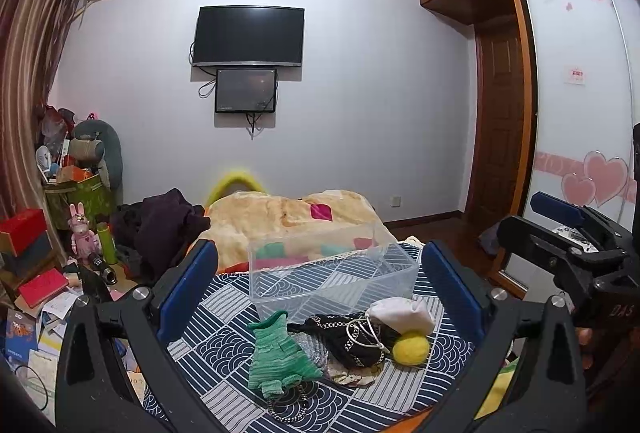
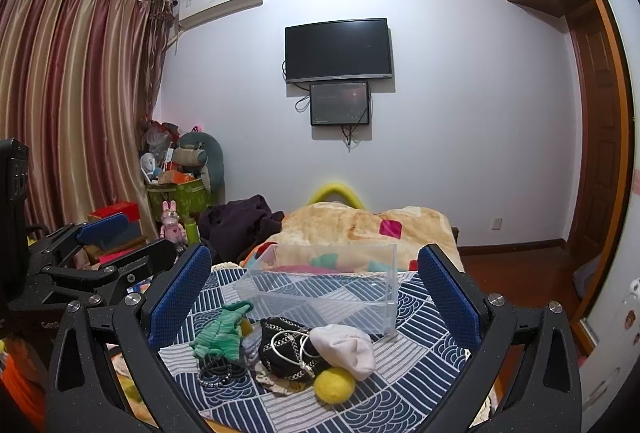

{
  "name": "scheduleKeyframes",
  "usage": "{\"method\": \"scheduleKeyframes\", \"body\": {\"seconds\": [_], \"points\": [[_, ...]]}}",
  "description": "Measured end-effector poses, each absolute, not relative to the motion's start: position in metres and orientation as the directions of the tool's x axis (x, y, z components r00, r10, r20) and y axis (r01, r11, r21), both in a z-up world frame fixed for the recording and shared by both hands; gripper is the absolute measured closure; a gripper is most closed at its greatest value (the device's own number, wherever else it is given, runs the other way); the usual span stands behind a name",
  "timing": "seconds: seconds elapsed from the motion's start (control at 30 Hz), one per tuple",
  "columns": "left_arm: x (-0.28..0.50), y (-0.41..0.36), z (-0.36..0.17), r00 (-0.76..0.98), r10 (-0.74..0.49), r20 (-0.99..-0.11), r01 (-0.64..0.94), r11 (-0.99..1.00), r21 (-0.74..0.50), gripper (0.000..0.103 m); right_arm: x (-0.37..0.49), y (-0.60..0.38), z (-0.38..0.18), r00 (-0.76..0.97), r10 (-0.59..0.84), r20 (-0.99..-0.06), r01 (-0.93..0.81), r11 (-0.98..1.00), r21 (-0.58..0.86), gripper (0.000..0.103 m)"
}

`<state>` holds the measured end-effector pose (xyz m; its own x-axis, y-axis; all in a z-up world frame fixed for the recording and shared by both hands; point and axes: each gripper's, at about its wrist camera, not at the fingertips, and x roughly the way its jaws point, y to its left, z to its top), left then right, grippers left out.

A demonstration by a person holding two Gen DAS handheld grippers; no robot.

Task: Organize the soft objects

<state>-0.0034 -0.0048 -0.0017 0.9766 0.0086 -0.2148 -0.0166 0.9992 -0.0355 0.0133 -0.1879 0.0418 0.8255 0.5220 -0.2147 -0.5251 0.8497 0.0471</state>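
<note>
A small pile of soft things lies on the blue patterned cloth (image 1: 224, 345): a green knitted garment (image 1: 278, 353), a black pouch with a chain (image 1: 352, 341), a white cloth pouch (image 1: 400, 313) and a yellow felt ball (image 1: 411, 348). A clear plastic box (image 1: 332, 273) stands empty just behind them. My left gripper (image 1: 320, 281) is open and empty, above and in front of the pile. My right gripper (image 2: 314, 293) is open and empty; the same garment (image 2: 220, 333), black pouch (image 2: 288, 349), white pouch (image 2: 346, 349), ball (image 2: 334, 385) and box (image 2: 320, 285) lie between its fingers.
A beige blanket (image 1: 296, 217) and dark clothes (image 1: 160, 229) lie behind the box. Cluttered boxes, books and toys (image 1: 60, 253) fill the left side. A wardrobe (image 1: 580, 93) and a door stand to the right. A black beaded bracelet (image 2: 216, 373) lies by the garment.
</note>
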Motion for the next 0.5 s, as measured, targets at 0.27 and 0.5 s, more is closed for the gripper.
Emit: {"method": "scheduleKeyframes", "body": {"seconds": [0.27,0.5], "points": [[-0.0043,-0.0033,0.0,0.977,0.011,-0.213,-0.019,0.999,-0.036,0.0,0.0121,-0.1879,0.0433,0.826,0.523,-0.213,-0.526,0.849,0.046,0.0],[-0.0058,-0.0027,0.0012,0.978,0.015,-0.208,-0.023,0.999,-0.036,0.0,0.0082,-0.1873,0.0464,0.827,0.523,-0.207,-0.527,0.849,0.043,0.0]]}}
